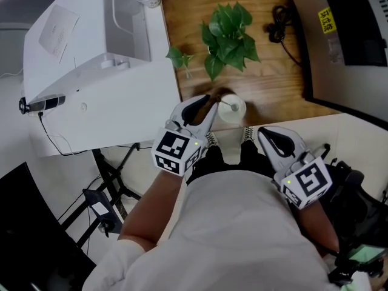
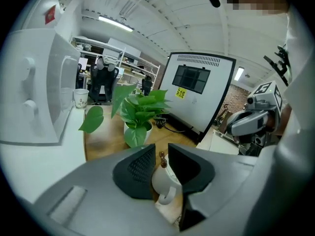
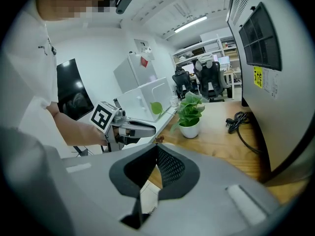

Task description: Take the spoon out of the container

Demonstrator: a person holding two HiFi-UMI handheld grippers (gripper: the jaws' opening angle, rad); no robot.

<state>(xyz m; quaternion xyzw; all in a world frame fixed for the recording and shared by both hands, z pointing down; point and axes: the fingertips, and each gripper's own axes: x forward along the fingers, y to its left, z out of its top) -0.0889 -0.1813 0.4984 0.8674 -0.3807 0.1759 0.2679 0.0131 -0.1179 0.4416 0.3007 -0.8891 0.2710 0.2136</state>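
- wooden desk (image 1: 260, 83) with a potted plant (image 1: 229, 38) at the back. the white mug (image 2: 165, 183) sits near the front edge, right under my left gripper (image 2: 161, 149). the spoon (image 2: 162, 157) stands in it, its knobbed brown top poking up between the jaws.
- have you got it?
- no. the jaws stand apart with the knob in the gap, and neither pad presses on it so far as i can see. my right gripper (image 3: 156, 149) has its tips together on nothing, off to the mug's right and not touching it.
- how do you expect the spoon to handle?
- i'd guess light and stiff. the handle is thin and probably smooth, so it could slide or twist in the pads. i'd take it just under the knob, which should stop it slipping through, and pinch squarely across the handle.
- and the mug?
- it looks ceramic and small, likely light enough to tip or drag if i pull the spoon sideways against the rim. i'd lift along the handle's own lean. the right gripper could steady the mug if it comes up with the spoon.
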